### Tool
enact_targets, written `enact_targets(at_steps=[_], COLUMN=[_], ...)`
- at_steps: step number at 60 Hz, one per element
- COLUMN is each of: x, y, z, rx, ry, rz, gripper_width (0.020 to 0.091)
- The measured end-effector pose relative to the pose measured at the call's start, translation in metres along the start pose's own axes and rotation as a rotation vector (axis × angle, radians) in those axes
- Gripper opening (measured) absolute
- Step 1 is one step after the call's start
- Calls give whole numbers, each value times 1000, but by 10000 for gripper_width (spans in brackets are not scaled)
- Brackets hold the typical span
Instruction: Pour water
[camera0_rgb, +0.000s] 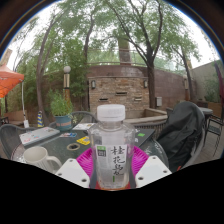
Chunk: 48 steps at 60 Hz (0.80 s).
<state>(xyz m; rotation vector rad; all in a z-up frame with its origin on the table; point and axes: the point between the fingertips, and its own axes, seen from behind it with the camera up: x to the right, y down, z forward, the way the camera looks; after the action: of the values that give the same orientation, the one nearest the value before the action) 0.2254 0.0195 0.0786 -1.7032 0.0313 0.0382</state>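
A clear plastic water bottle (112, 145) with a white cap and a label printed in Chinese characters stands upright between the gripper (112, 163) jaws, which are closed in on it, the magenta pads (87, 162) pressing its sides at label height. The bottle seems raised above the table (55, 140), though its base is hidden. To the left on the table sit a white mug (35, 157), a grey rectangular tray (38, 134) and a small yellow object (72, 146). Right of the bottle, a dark jacket (180, 135) hangs over a chair. Beyond stand a potted plant (61, 107), a brick outdoor fireplace (118, 88) and tall trees (140, 30).
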Motion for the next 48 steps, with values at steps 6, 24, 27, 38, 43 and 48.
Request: enact_targets(at_steps=[6,24,27,38,43,48], x=[-2,8,-1,-40,-82,-110], y=[-1,11,3,-45,-77,-98], z=[10,-45,-66,-174,-233,-287], rx=[5,-231,-264,-354,-360,-374], ry=[13,125,153,257,285,283], rz=[-32,16,11,39,64,103], gripper_width=[458,831,830,830,831,832])
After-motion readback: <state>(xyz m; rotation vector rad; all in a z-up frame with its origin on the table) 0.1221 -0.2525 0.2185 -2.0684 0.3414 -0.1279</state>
